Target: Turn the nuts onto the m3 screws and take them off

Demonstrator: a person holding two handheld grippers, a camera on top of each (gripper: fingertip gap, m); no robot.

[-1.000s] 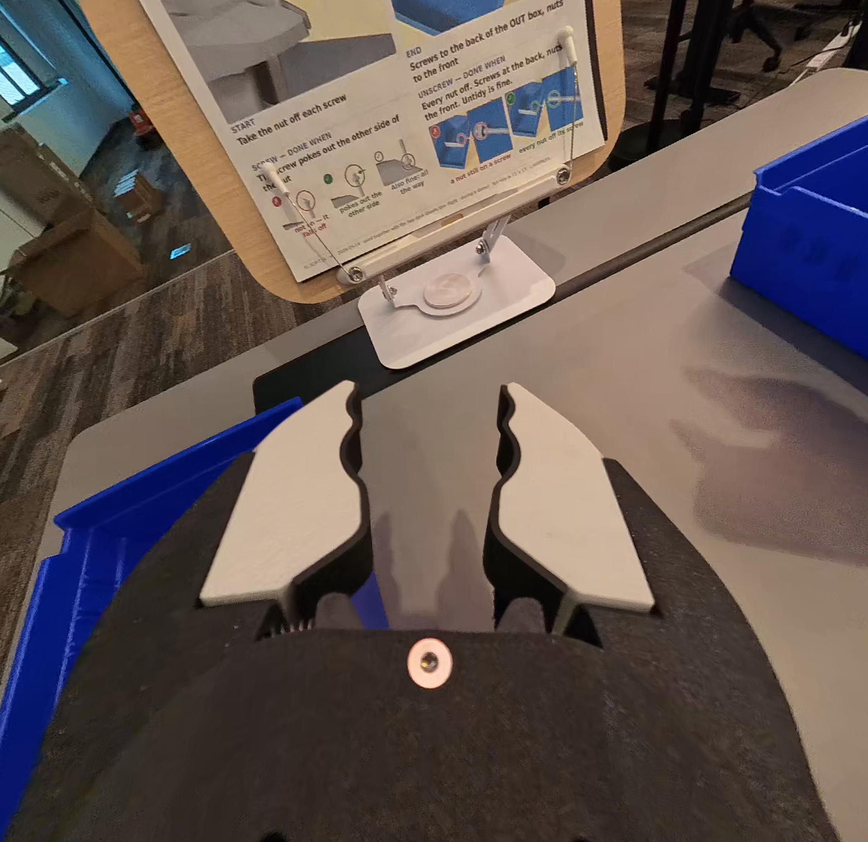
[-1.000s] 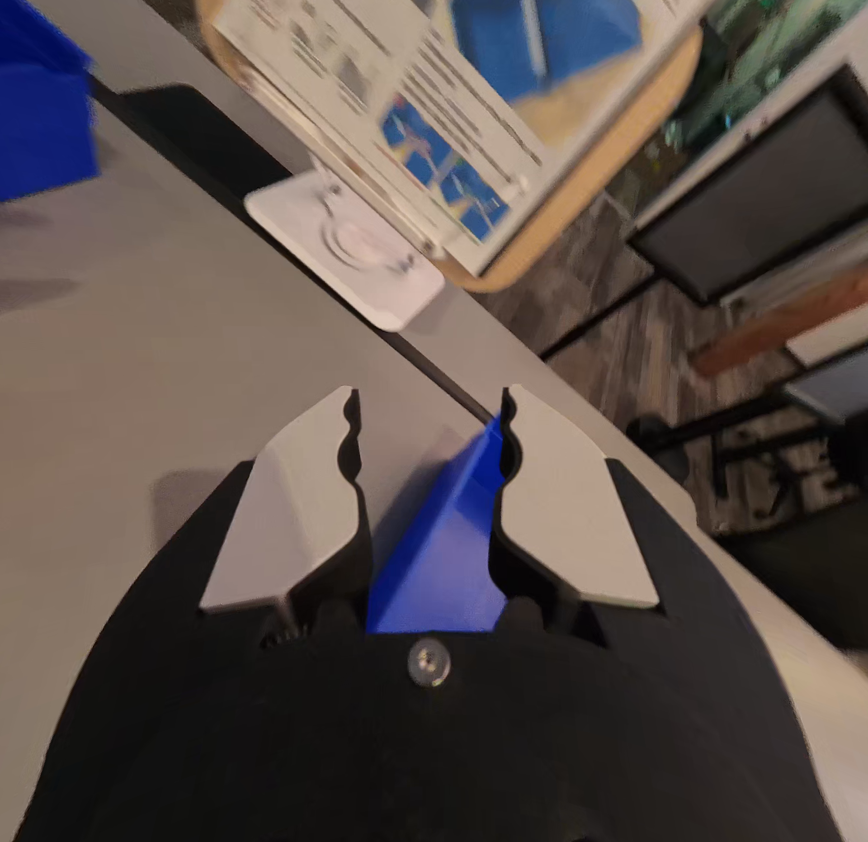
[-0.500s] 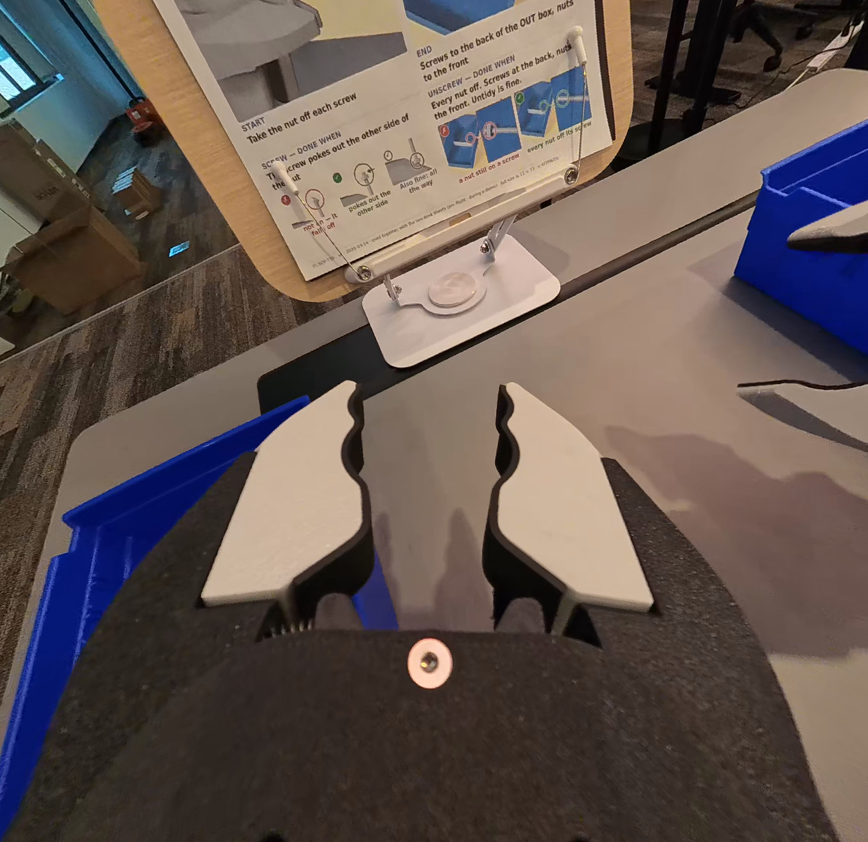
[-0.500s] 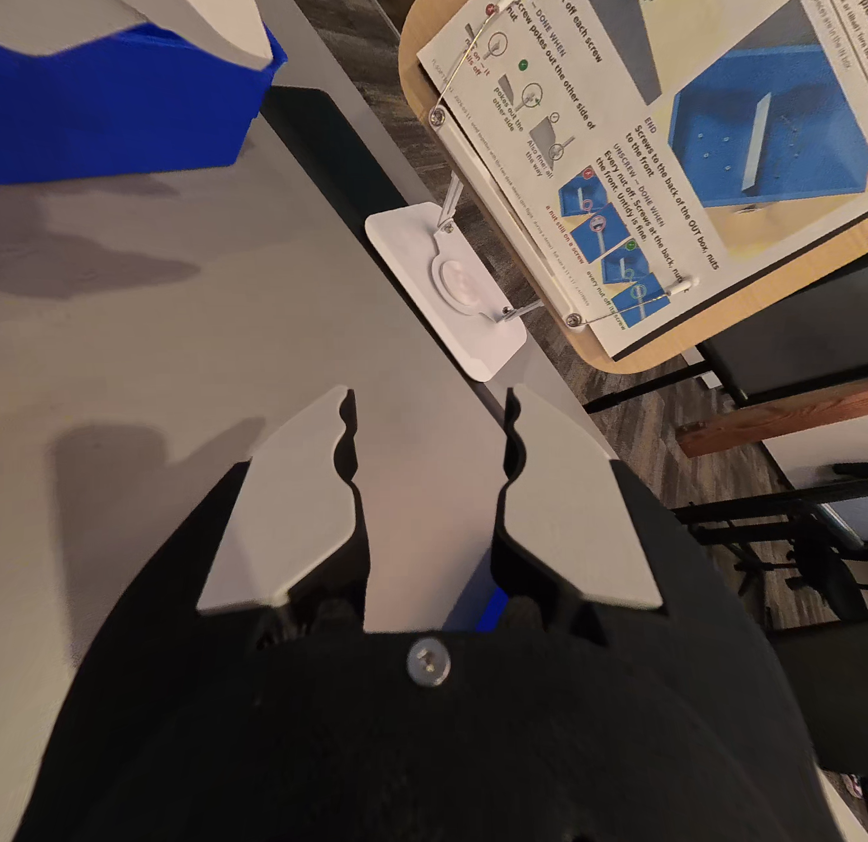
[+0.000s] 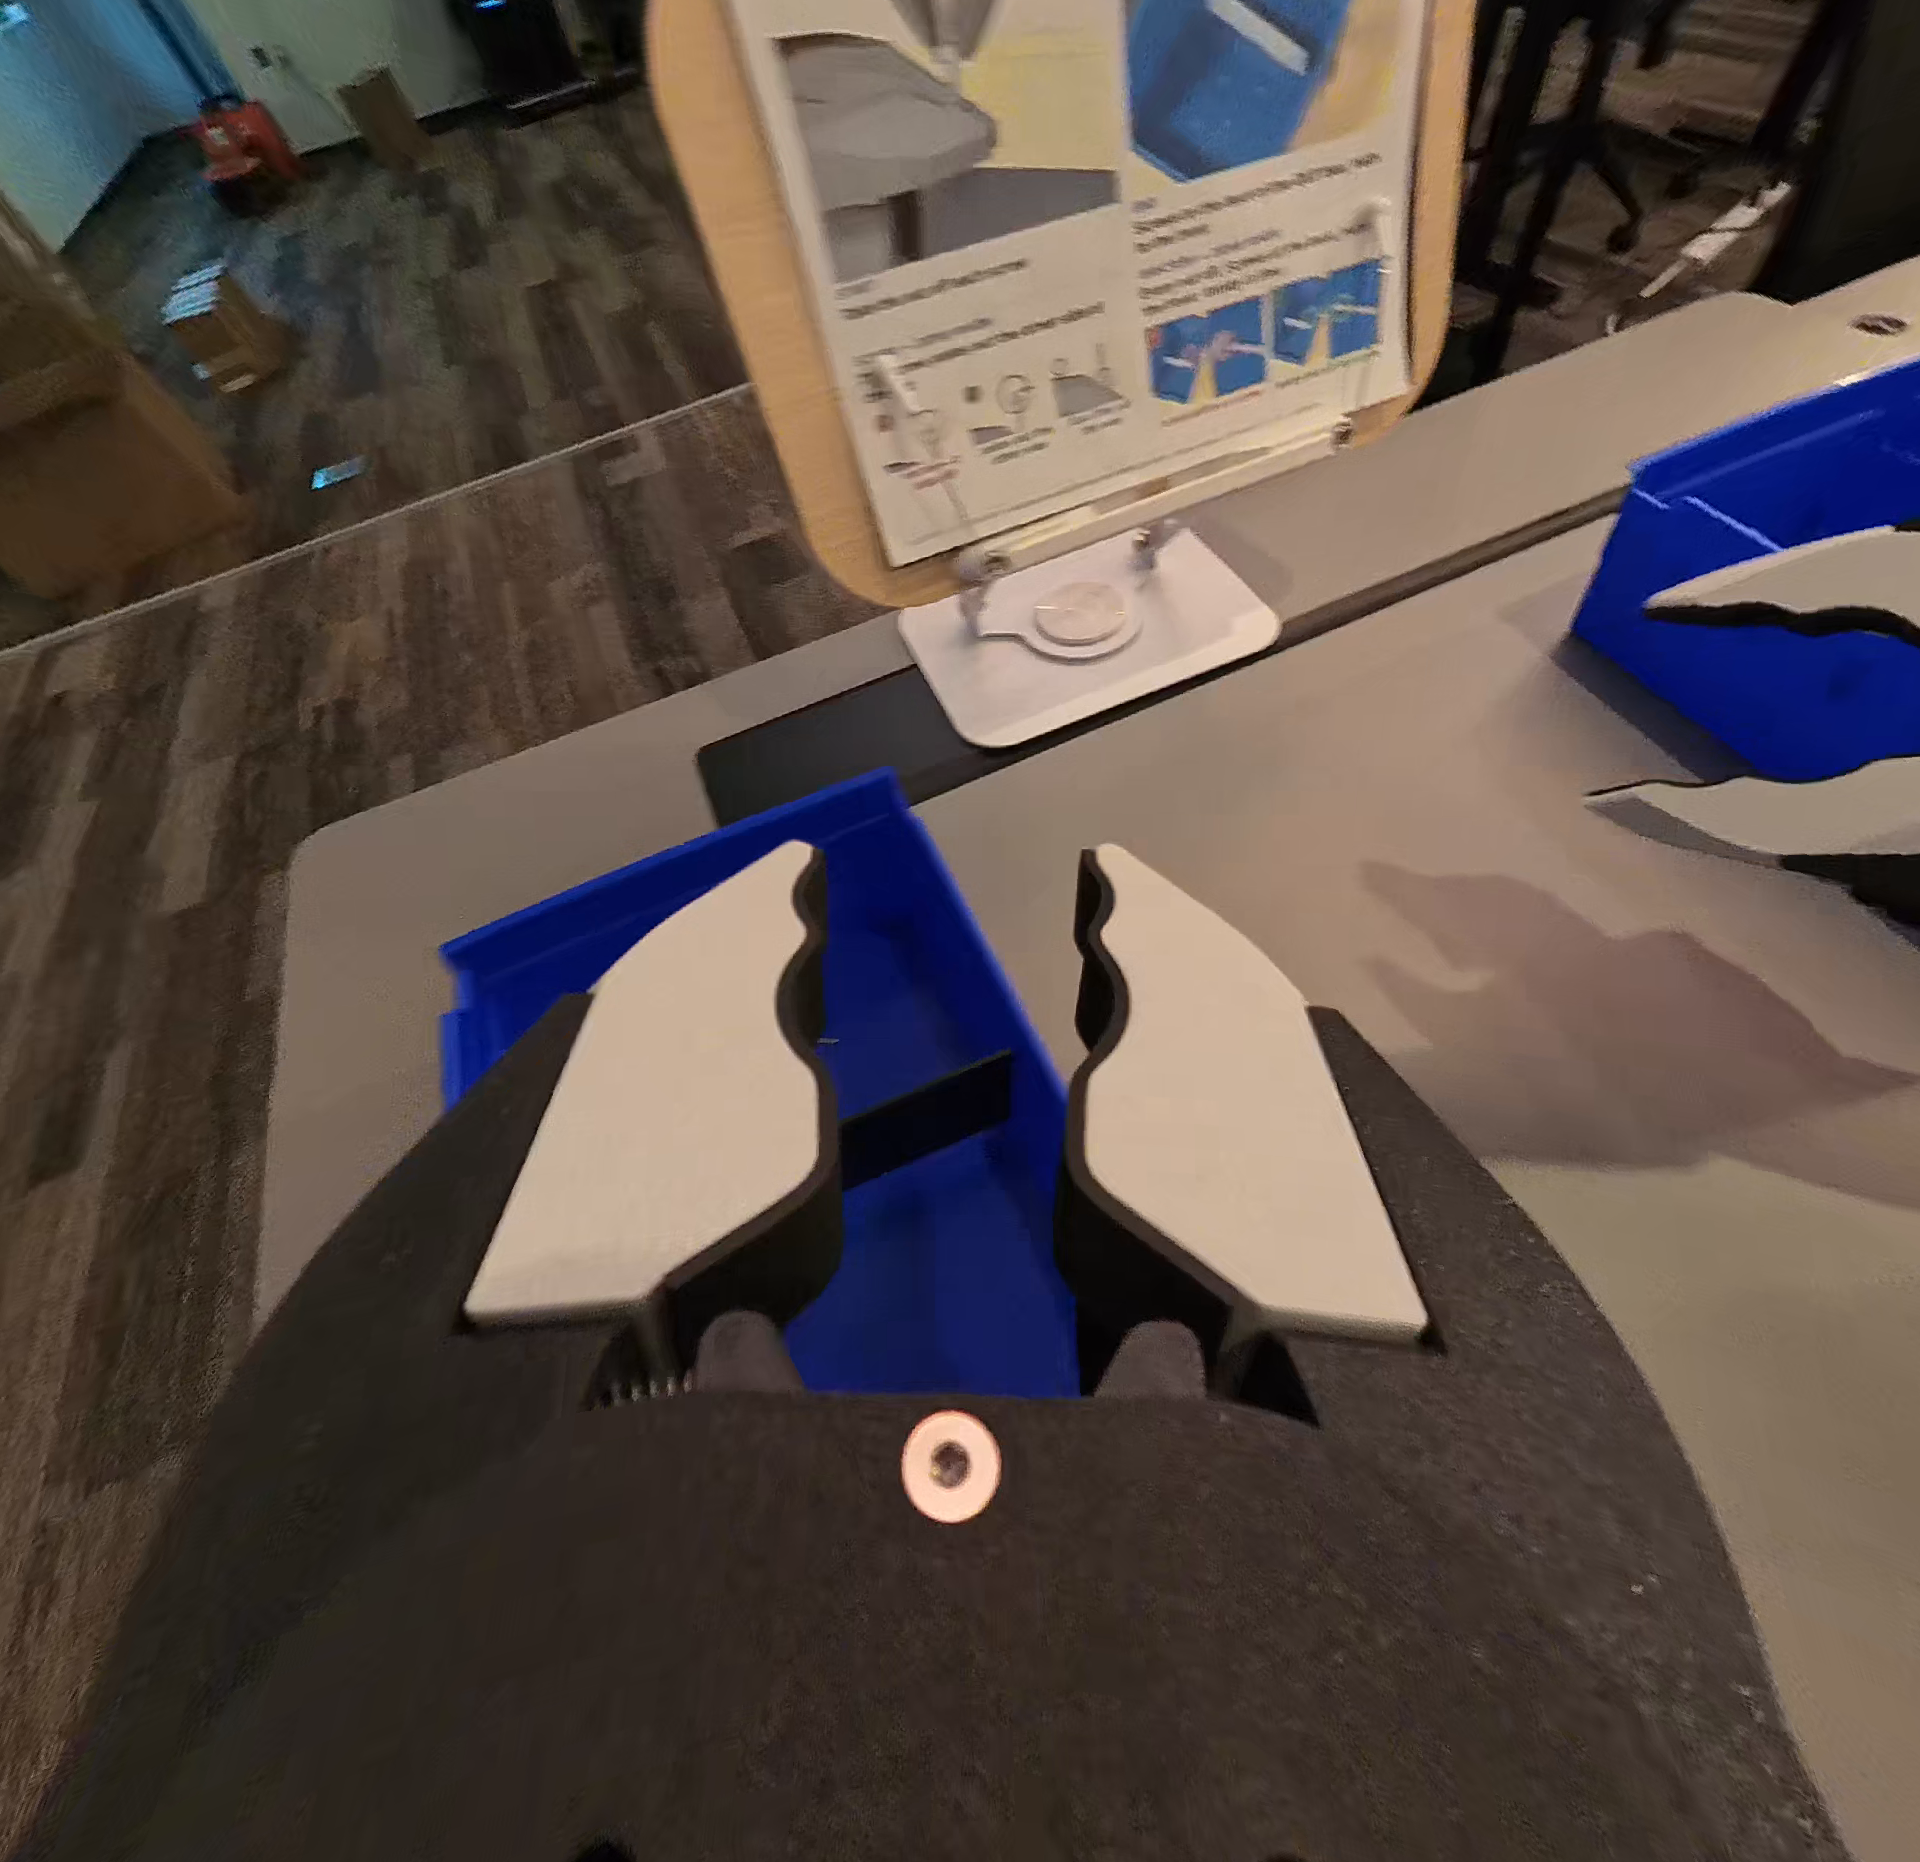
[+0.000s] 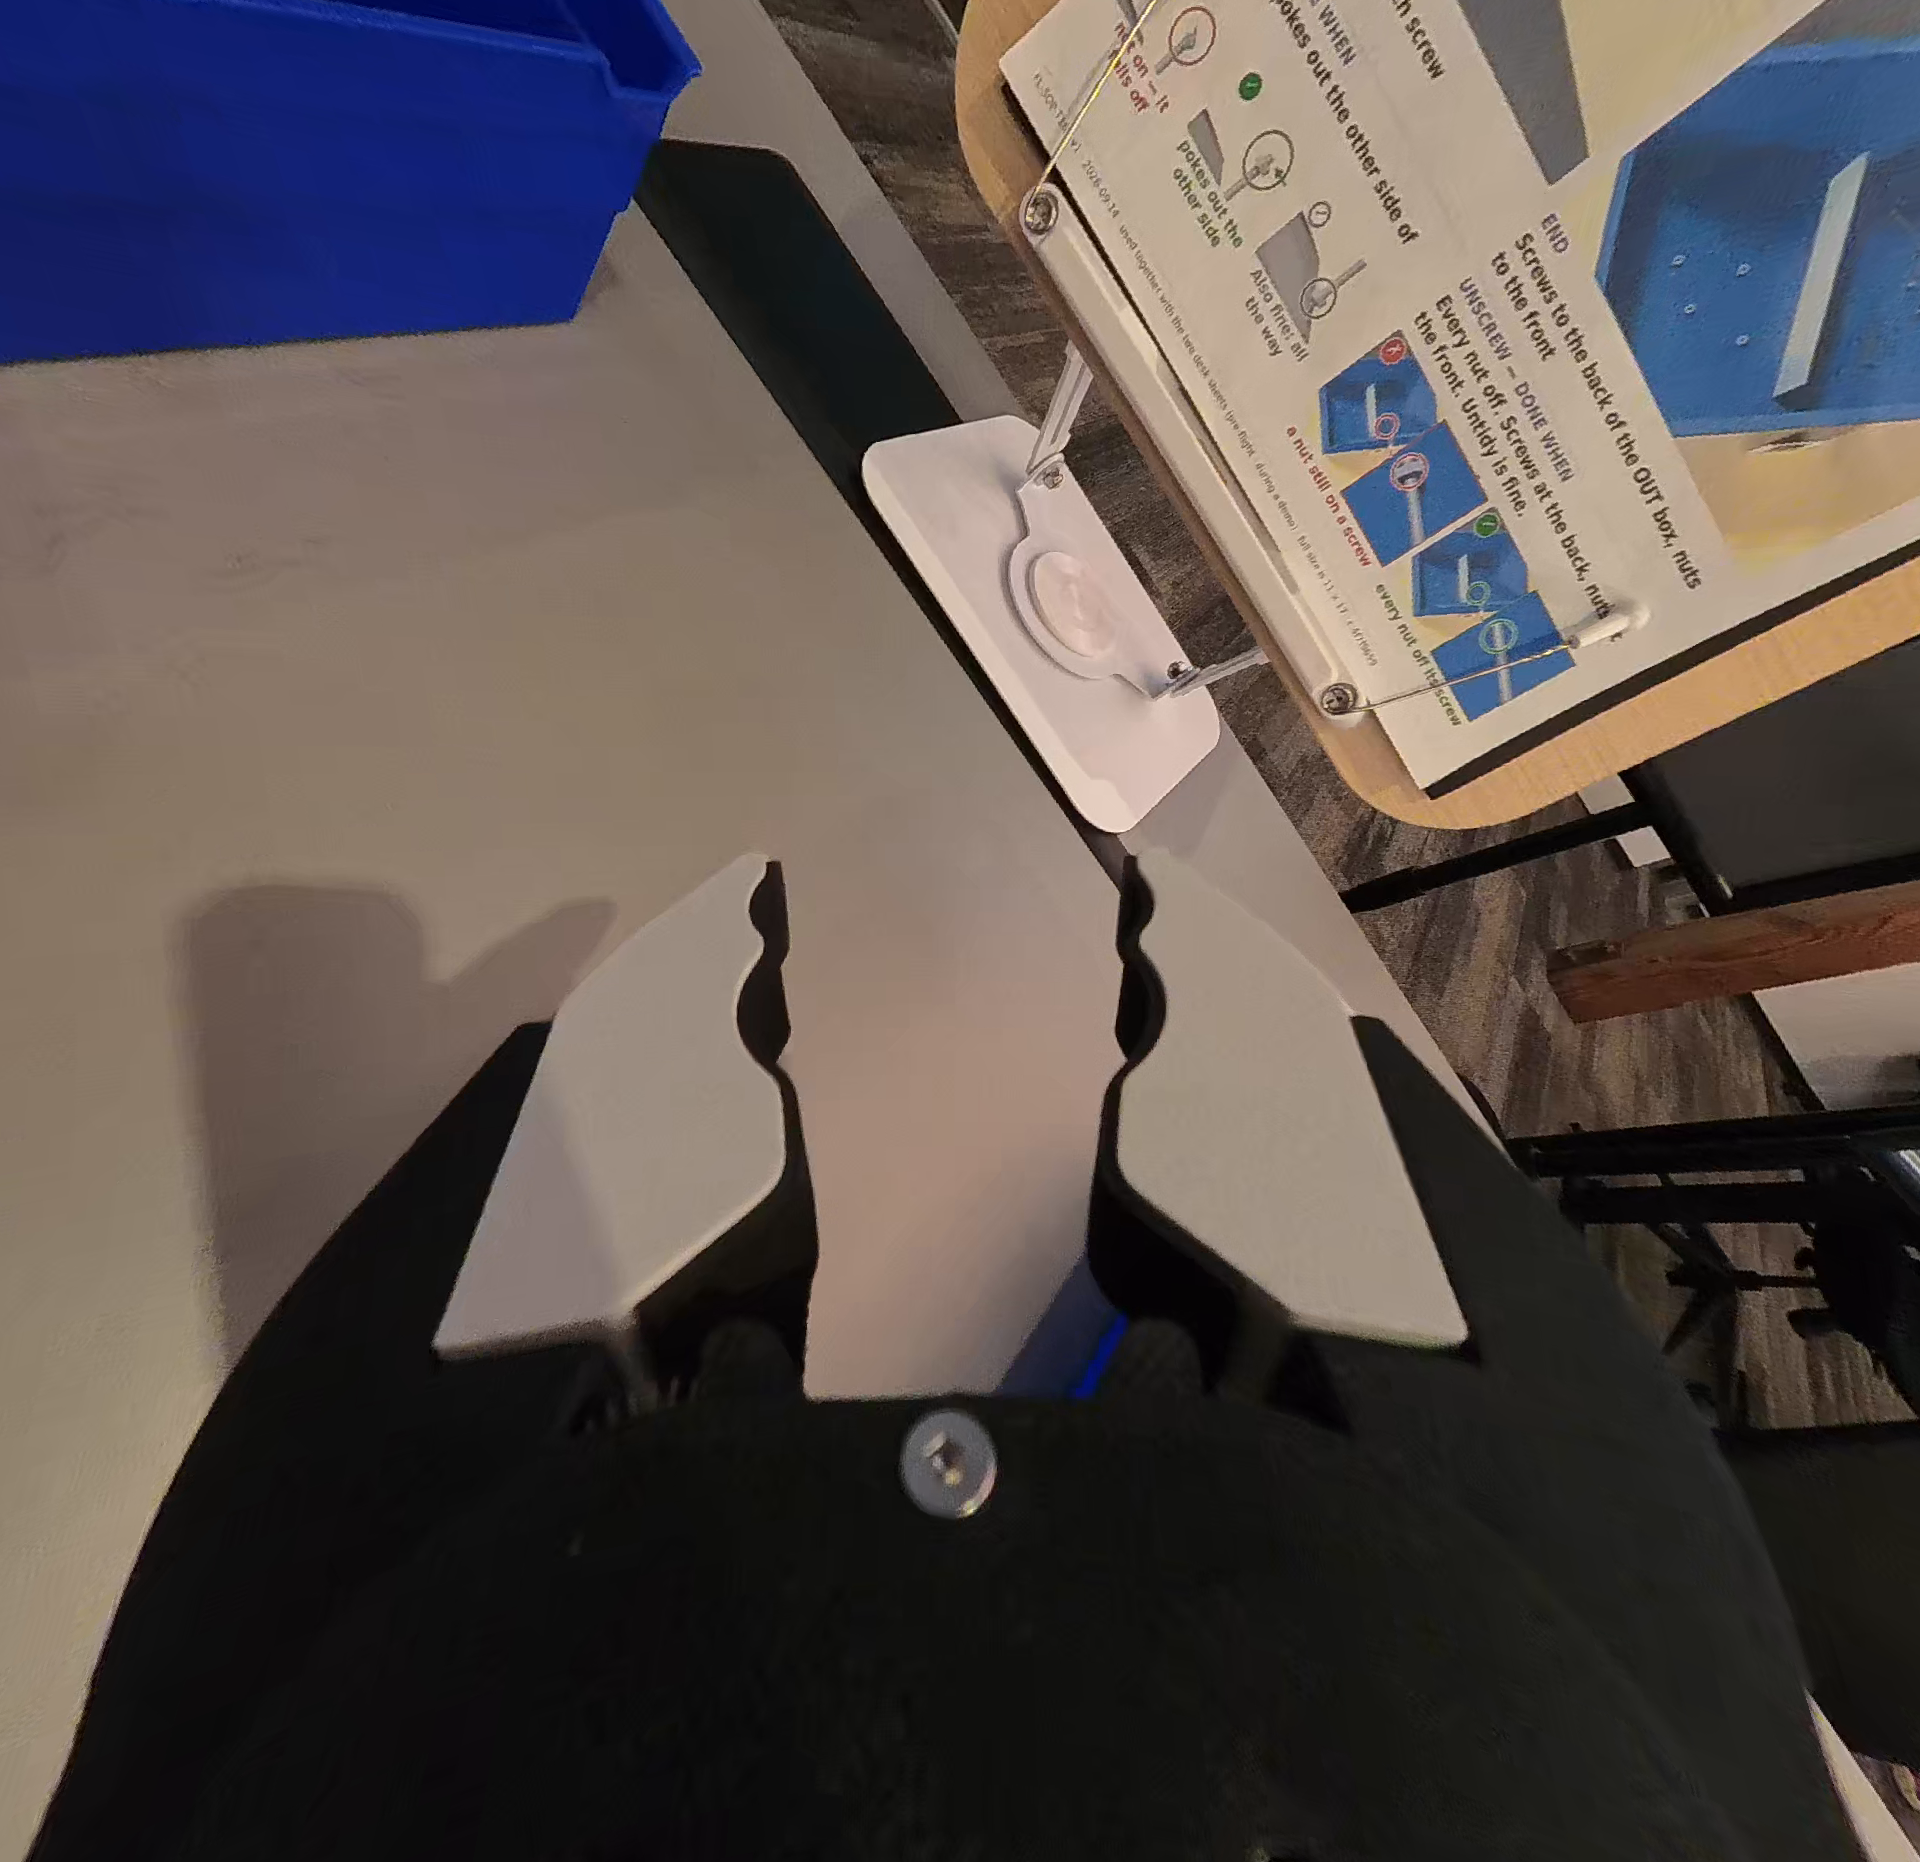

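Only the left wrist view shows the bin's [image 5: 914, 939] black divider [image 5: 925, 1111].

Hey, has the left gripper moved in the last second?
Yes. The left gripper has swung left: its fingers now frame the blue bin instead of bare table, and the white stand base sits further right.

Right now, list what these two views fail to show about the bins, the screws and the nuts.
- Left wrist view: the left gripper covers much of the near blue bin; motion blur too; no screw or nut can be made out.
- Left wrist view: the far blue bin is cut by the right edge, the right gripper before it.
- Right wrist view: the frame's top cuts the bin's inside.
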